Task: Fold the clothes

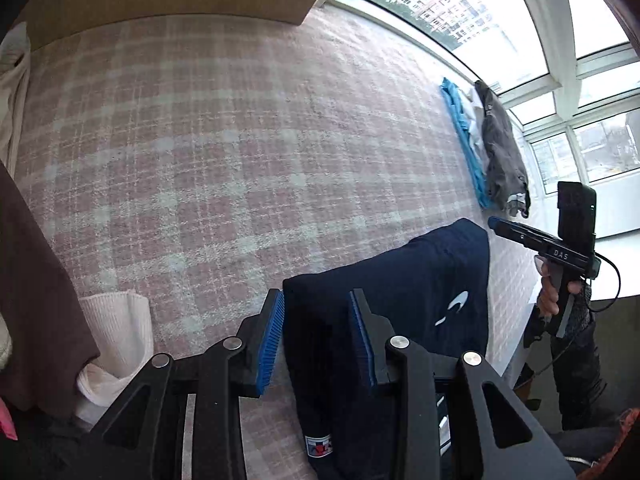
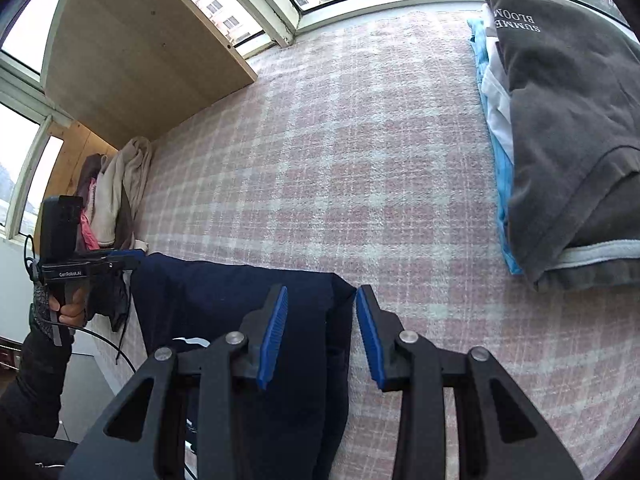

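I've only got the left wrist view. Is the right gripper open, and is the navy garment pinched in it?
Observer: The right gripper is open. A corner of the navy garment lies between its pads, not pinched.
Operator: What tops the folded stack by the window?
Observer: A grey sweatshirt printed SUMMER BLOOM.
Operator: And the unfolded pile?
Observer: A cream garment leans against the wooden board, with something pink beside it.
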The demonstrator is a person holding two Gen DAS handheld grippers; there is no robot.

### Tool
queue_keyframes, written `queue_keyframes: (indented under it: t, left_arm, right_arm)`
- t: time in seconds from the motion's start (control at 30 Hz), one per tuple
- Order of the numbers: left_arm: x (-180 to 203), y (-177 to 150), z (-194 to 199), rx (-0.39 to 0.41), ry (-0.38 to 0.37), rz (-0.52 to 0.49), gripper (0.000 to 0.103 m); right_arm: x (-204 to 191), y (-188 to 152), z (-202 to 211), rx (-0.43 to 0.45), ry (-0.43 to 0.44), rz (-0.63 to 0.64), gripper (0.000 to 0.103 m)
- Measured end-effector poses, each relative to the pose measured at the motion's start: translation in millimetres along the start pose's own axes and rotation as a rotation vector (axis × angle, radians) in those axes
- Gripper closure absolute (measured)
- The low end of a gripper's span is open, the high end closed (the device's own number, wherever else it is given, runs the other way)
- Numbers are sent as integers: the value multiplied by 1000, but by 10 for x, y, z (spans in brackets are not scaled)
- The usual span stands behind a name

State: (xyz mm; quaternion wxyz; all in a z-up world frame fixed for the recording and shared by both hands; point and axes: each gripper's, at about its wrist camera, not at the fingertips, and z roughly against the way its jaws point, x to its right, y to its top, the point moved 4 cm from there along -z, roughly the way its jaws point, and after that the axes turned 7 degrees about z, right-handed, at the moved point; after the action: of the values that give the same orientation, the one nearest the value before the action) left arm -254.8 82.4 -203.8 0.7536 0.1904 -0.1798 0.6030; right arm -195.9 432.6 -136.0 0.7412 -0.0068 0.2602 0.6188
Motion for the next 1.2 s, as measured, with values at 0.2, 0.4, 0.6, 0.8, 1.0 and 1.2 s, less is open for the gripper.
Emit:
queue_keyframes:
  t: [0.2,0.4,0.6,0.8,1.0,1.2]
  left_arm:
    - [8,-45,89,-6,24,-4,66]
    - [-47,8,-29,-46,-3,47,64]
    - [-82,172,-31,-49,-51,104,64]
    - [8,101,-50,-78,-57,84,65]
    - [104,118,-106,-56,-29,54,80]
    - [262,79,-73,39,89,-77,98]
  right_arm:
    - [-86,-21,-266,-65,14,7,67]
    - [14,-48,-392,-110,148,-108,67]
    - [14,71,-423,-114,170,-109,67]
    - [-56,105,-507,-133,148,-78,67]
    - [-119,136,-542,-118,120,-41,75]
    - [-158,130,-529,-71,107,-11,97]
